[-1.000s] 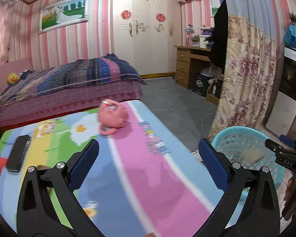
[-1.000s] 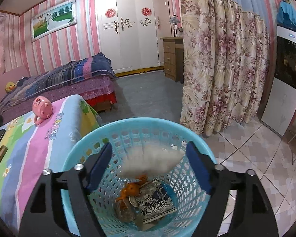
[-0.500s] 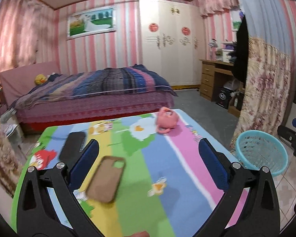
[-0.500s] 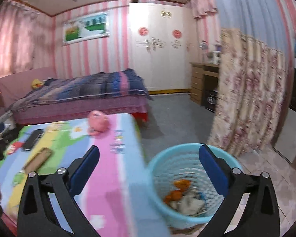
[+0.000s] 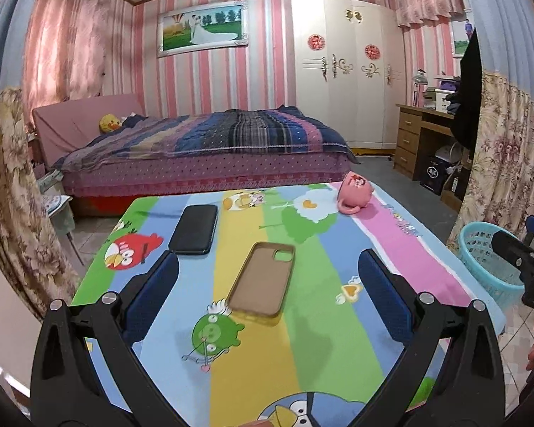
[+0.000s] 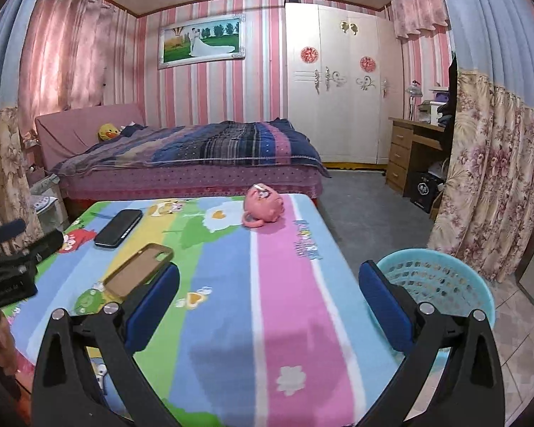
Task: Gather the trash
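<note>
Tongs (both agape) hover over table.

The basket's inside is hidden behind its rim and a blue finger. The printed bird is cut off by the bottom edge.

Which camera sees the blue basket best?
The right wrist view: the blue basket shows its whole rim and mesh inside. In the left wrist view it sits at the edge, partly hidden behind the other gripper.
</note>
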A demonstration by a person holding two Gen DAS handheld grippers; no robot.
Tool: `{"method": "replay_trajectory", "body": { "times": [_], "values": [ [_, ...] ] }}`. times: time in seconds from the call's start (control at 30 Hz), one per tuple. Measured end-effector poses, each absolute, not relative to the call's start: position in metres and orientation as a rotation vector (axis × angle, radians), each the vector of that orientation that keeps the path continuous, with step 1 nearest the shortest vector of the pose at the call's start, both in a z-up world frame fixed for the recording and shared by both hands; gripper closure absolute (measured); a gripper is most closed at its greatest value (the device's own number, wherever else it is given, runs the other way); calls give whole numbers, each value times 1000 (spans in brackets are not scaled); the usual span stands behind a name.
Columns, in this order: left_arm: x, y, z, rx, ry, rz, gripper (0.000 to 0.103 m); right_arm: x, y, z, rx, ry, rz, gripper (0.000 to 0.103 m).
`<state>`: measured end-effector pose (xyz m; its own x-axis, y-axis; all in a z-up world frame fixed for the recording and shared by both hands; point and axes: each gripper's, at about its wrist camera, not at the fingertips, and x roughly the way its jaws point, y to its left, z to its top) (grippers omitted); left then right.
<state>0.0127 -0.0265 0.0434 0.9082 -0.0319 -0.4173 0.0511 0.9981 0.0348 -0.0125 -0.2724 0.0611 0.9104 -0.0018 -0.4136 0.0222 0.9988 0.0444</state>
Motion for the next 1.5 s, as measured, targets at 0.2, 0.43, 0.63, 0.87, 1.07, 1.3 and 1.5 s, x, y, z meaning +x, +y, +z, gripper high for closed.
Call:
{"method": "replay_trajectory", "body": {
  "times": [0.2,0.43,0.63,0.87,1.07,1.3,1.5],
  "values": [
    [12,-23,38,42,433,-46,5,-19,-255,56,46,432,-5,5],
    [16,-26,28,52,456,-45,5,-15,-247,45,34,447,12,5],
    [15,-24,27,43,451,-38,5,-17,-246,48,30,427,9,5],
    [13,-29,29,44,438,-62,5,-20,-251,48,18,425,-10,5],
    [11,-34,31,27,437,-87,5,-22,-253,48,8,421,-18,5],
    [5,-41,33,65,406,-80,5,-27,-255,50,12,401,-24,5],
    [6,-41,33,55,409,-85,5,-27,-255,51,9,399,-24,5]
  ]
}}
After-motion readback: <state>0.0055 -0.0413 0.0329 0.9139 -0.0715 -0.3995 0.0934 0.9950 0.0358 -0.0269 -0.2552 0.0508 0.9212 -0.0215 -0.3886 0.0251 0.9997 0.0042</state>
